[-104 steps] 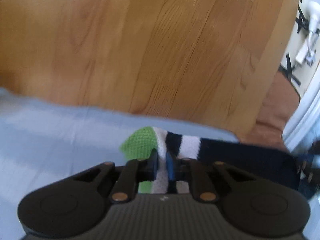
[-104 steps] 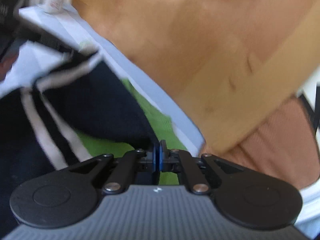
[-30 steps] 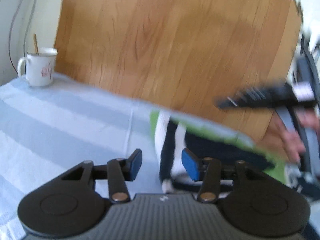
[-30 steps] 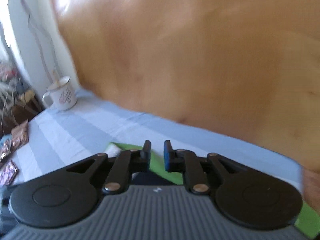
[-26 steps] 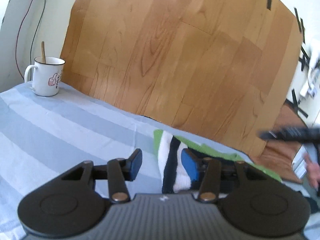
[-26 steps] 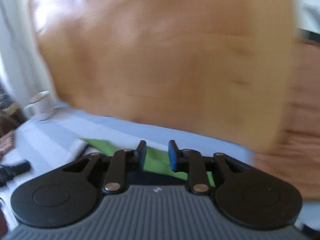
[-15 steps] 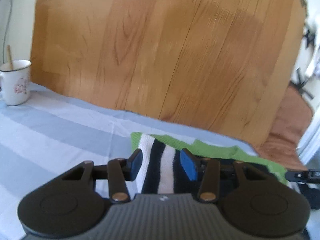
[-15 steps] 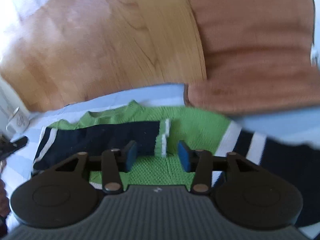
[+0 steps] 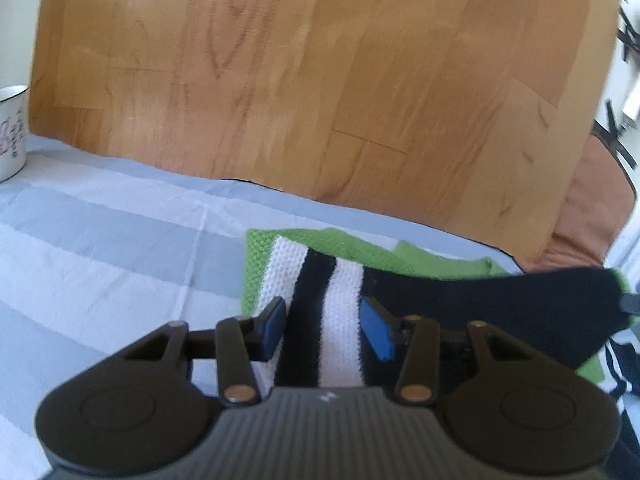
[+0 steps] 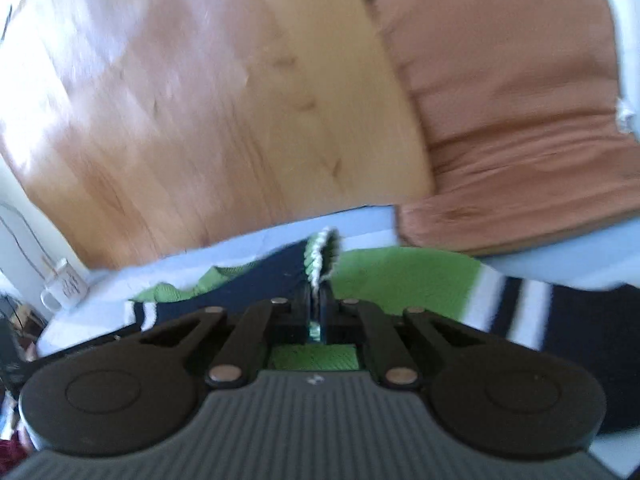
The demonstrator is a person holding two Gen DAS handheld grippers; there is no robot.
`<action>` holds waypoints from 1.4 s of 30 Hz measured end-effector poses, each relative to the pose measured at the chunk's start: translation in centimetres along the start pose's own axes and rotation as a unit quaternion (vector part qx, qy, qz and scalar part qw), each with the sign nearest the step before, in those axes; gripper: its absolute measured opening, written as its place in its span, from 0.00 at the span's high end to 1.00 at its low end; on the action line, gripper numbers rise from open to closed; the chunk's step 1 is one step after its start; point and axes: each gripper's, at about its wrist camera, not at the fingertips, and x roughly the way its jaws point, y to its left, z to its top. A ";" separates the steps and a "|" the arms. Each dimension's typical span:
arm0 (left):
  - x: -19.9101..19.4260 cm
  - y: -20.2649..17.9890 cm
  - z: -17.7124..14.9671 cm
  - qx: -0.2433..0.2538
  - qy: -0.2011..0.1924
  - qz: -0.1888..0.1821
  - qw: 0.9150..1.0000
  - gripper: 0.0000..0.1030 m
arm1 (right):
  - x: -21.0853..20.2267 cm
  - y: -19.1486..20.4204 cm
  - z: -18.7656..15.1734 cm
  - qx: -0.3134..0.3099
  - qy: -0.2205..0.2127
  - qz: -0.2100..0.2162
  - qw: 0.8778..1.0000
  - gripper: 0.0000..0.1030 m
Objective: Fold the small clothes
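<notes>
I see the sweater lying on the tablecloth, the mug far left of it, the cushion behind at right.

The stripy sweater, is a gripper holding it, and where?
Yes. The right gripper is shut on the sweater, pinching a bunched-up knit edge with white trim. The left gripper is open, straddling the sweater's striped end without holding it.

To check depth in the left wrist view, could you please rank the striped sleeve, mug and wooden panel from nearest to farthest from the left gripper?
1. Striped sleeve, between the open left gripper fingers.
2. Mug, far left edge on the cloth.
3. Wooden panel, upright behind.
</notes>
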 end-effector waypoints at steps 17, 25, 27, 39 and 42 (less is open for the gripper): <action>-0.5 0.2 0.9 0.006 -0.041 0.030 0.999 0.57 | 0.7 3.0 -3.1 -0.069 0.001 0.016 0.997 0.65; 0.9 1.5 1.5 -0.025 0.009 0.033 0.999 0.50 | 1.2 -1.9 -5.4 0.025 0.043 0.006 0.999 0.70; 0.1 1.5 1.4 -0.026 -0.009 0.025 0.999 0.47 | -2.0 -3.7 -5.3 0.042 0.003 -0.002 0.999 0.70; -3.0 -3.7 -0.5 0.077 -0.075 -0.038 0.993 0.47 | -18.0 -21.2 -9.3 0.302 -0.139 -0.156 0.930 0.64; -1.7 -5.1 -0.8 0.116 -0.045 -0.013 0.992 0.47 | -17.4 -23.0 -9.2 0.342 -0.148 -0.154 0.915 0.64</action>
